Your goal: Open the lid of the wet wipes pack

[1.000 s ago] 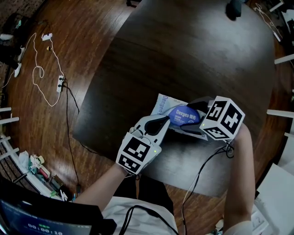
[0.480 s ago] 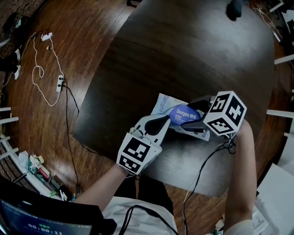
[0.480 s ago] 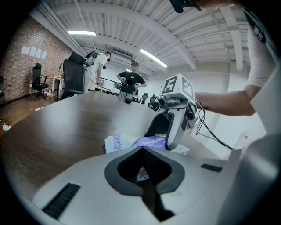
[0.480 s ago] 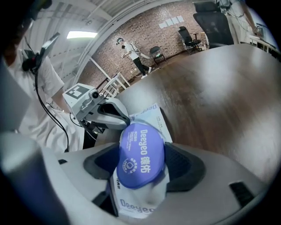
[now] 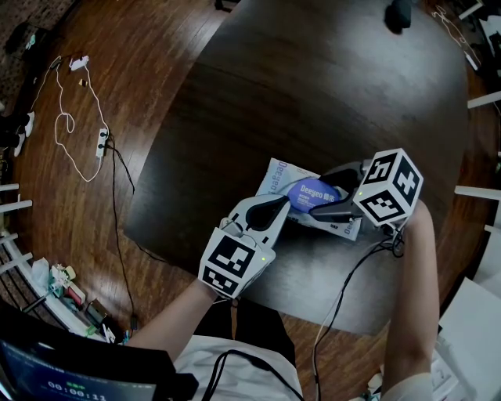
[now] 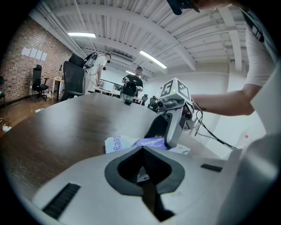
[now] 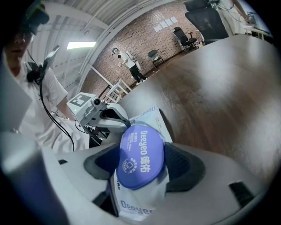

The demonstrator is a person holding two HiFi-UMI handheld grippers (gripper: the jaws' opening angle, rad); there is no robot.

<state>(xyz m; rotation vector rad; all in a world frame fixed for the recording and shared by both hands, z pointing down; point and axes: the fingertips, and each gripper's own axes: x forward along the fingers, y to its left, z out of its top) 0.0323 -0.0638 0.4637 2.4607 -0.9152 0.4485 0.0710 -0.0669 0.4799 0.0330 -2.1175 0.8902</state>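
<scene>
The white wet wipes pack [image 5: 280, 178] with its blue oval lid [image 5: 311, 192] lies near the front of the dark table [image 5: 329, 94]. My left gripper [image 5: 275, 207] comes in from the lower left, shut on the pack's near edge; a scrap of white pack [image 6: 141, 175] shows between its jaws. My right gripper [image 5: 333, 192] reaches in from the right, jaws on either side of the pack and closed against it. In the right gripper view the blue lid [image 7: 140, 154] lies flat on the pack [image 7: 138, 206] between the jaws of the right gripper [image 7: 140, 173].
A dark object [image 5: 399, 12] sits at the table's far edge. A white cable and power strip [image 5: 100, 141] lie on the wooden floor to the left. A black cable [image 5: 344, 290] trails from the right gripper over the table's near edge.
The right gripper's marker cube has turned and shifted slightly right and up. The pack and the left gripper have stayed put.
</scene>
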